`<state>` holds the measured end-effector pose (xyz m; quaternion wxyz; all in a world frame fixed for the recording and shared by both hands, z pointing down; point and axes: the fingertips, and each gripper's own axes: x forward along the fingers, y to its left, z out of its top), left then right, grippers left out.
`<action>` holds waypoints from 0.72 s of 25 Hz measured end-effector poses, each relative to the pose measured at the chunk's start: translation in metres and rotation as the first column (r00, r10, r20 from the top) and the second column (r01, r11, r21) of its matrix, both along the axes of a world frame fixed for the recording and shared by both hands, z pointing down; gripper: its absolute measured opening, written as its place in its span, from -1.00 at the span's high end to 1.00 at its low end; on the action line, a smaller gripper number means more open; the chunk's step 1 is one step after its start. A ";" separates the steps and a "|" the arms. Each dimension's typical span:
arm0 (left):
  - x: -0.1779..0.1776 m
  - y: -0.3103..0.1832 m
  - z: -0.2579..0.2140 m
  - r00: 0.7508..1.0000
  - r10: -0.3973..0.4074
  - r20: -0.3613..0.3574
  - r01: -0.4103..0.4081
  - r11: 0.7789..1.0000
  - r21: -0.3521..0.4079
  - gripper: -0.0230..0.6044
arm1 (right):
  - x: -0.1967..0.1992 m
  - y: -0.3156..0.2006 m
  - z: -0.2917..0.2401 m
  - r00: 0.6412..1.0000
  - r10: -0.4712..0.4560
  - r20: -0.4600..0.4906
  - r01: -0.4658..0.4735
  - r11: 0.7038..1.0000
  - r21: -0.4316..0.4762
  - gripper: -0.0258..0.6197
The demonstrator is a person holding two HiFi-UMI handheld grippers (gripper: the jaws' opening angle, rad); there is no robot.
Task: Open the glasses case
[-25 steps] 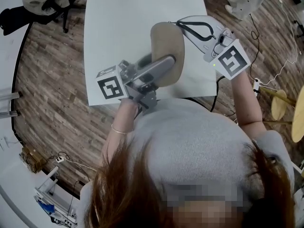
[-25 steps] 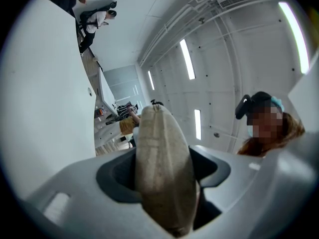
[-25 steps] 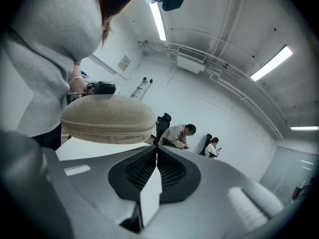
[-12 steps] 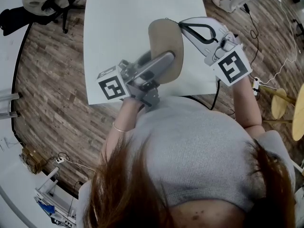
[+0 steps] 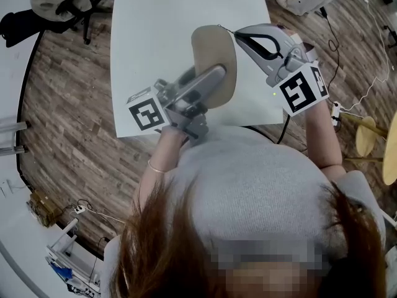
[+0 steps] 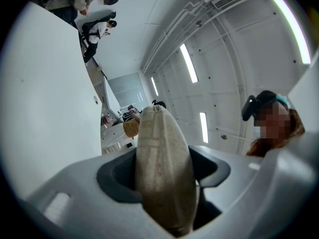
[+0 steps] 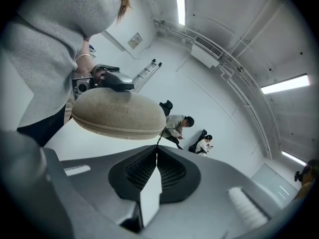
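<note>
The beige oval glasses case [image 5: 214, 58] hangs above the white table, and my left gripper [image 5: 214, 79] is shut on its near end. In the left gripper view the case [image 6: 162, 163] fills the gap between the two grey jaws, standing on edge. My right gripper [image 5: 237, 33] meets the case's far right end with its jaws closed. From the right gripper view the fingertips [image 7: 157, 151] pinch the thin dark zipper pull [image 7: 160, 139], which runs up to the tip of the case [image 7: 117, 114]. The zipper seam looks closed along the side I can see.
The white table [image 5: 155, 23] ends just in front of the person's body. Wooden floor surrounds it, with a black chair [image 5: 56, 5] at the far left and cables [image 5: 347, 104] at the right. Several people stand far off [image 7: 179, 126].
The right gripper has rolled, so its marker cube now faces more sideways. The case and left gripper have shifted only slightly.
</note>
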<state>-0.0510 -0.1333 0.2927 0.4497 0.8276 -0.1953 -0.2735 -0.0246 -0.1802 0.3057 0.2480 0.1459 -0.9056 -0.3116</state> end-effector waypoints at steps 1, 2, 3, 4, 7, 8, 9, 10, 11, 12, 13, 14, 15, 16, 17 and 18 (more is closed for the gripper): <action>0.000 0.000 0.000 1.000 -0.001 -0.001 0.001 1.000 -0.001 -0.01 | 0.000 0.000 0.000 1.000 0.001 0.003 -0.001 1.000 -0.001 0.90; 0.000 -0.001 0.001 1.000 -0.002 0.001 0.002 1.000 -0.001 -0.01 | 0.000 0.000 0.000 1.000 0.001 0.005 -0.001 1.000 -0.003 0.90; 0.001 -0.001 0.001 1.000 -0.002 0.004 0.002 1.000 0.000 -0.01 | 0.001 0.000 0.001 1.000 0.002 0.006 -0.002 1.000 -0.003 0.90; 0.002 -0.001 0.002 1.000 0.000 0.009 0.000 1.000 0.001 -0.01 | 0.003 0.000 0.001 1.000 0.005 0.005 -0.005 1.000 -0.003 0.90; 0.004 -0.002 0.001 1.000 0.003 0.012 -0.004 1.000 0.004 0.00 | 0.008 0.000 0.000 1.000 0.014 0.006 -0.014 1.000 -0.007 0.90; 0.003 -0.002 0.001 1.000 0.002 0.009 -0.002 1.000 0.003 -0.01 | 0.009 0.000 -0.001 1.000 0.017 0.009 -0.017 1.000 -0.009 0.90; 0.003 -0.003 0.001 1.000 0.000 0.005 0.000 1.000 0.001 -0.01 | 0.008 0.001 -0.001 1.000 0.018 0.012 -0.018 1.000 -0.011 0.90; 0.002 -0.004 0.001 1.000 -0.003 0.000 0.003 1.000 -0.001 -0.01 | 0.008 0.001 -0.001 1.000 0.020 0.015 -0.020 1.000 -0.014 0.90; 0.002 -0.005 0.000 1.000 -0.006 -0.005 0.006 1.000 -0.001 -0.01 | 0.008 0.001 -0.001 1.000 0.021 0.017 -0.021 1.000 -0.017 0.90; 0.001 -0.006 0.000 1.000 -0.010 -0.010 0.010 1.000 -0.003 -0.01 | 0.008 0.001 0.000 1.000 0.022 0.017 -0.022 1.000 -0.019 0.90; 0.000 -0.007 0.000 1.000 -0.014 -0.016 0.014 1.000 -0.006 -0.01 | 0.008 0.001 0.000 1.000 0.023 0.016 -0.023 1.000 -0.022 0.90; -0.002 -0.009 -0.001 1.000 -0.018 -0.022 0.018 1.000 -0.009 -0.01 | 0.007 0.001 0.001 1.000 0.024 0.015 -0.024 0.999 -0.024 0.90; -0.004 -0.010 -0.001 0.999 -0.022 -0.027 0.022 1.000 -0.012 -0.01 | 0.006 0.001 0.001 1.000 0.025 0.015 -0.025 0.999 -0.027 0.90; -0.004 -0.011 -0.002 0.999 -0.025 -0.029 0.025 1.000 -0.013 -0.01 | 0.006 0.001 0.001 1.000 0.026 0.017 -0.026 0.999 -0.031 0.90; -0.004 -0.011 -0.002 0.999 -0.027 -0.029 0.026 1.000 -0.013 -0.01 | 0.006 0.003 0.002 0.999 0.028 0.019 -0.027 0.999 -0.035 0.90; -0.004 -0.010 -0.002 0.999 -0.028 -0.028 0.028 1.000 -0.013 -0.01 | 0.006 0.004 0.002 0.999 0.029 0.023 -0.028 0.999 -0.039 0.90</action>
